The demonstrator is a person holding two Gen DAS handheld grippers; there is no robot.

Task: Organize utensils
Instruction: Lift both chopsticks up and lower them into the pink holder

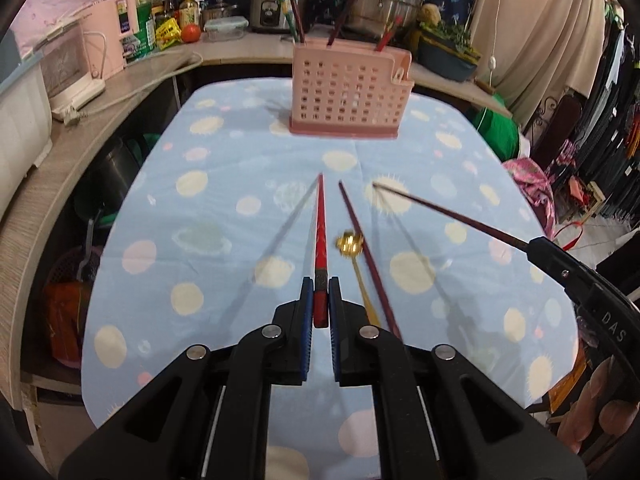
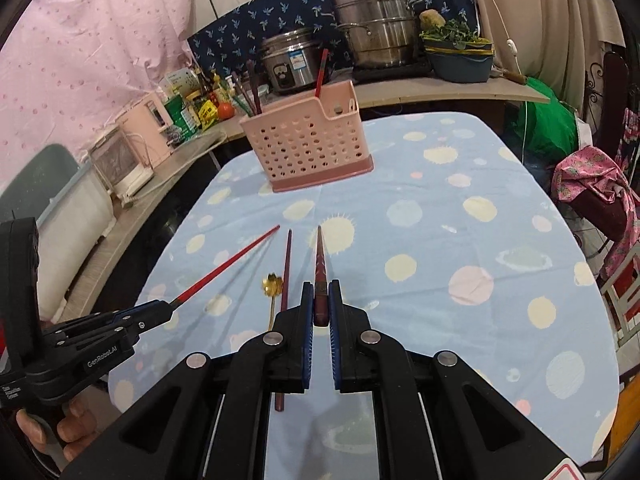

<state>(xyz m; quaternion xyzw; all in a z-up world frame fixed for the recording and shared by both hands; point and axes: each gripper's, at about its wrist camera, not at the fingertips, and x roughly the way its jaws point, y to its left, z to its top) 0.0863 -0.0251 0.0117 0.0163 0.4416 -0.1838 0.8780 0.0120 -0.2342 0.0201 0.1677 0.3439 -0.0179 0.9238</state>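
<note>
Each tool is clamped on the thick end of a thin, stiff, light chopstick, the left tool on a red chopstick, the right tool on a dark chopstick, both probably slippery, held above the counter before the pink holder.

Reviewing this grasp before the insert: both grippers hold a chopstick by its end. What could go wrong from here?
1. The left gripper pinches the red chopstick at its very end; it may pivot or slip.
2. The right gripper grips the dark chopstick likewise.
3. The pink holder already has sticks upright; long tips could snag its rim or tip it.
</note>
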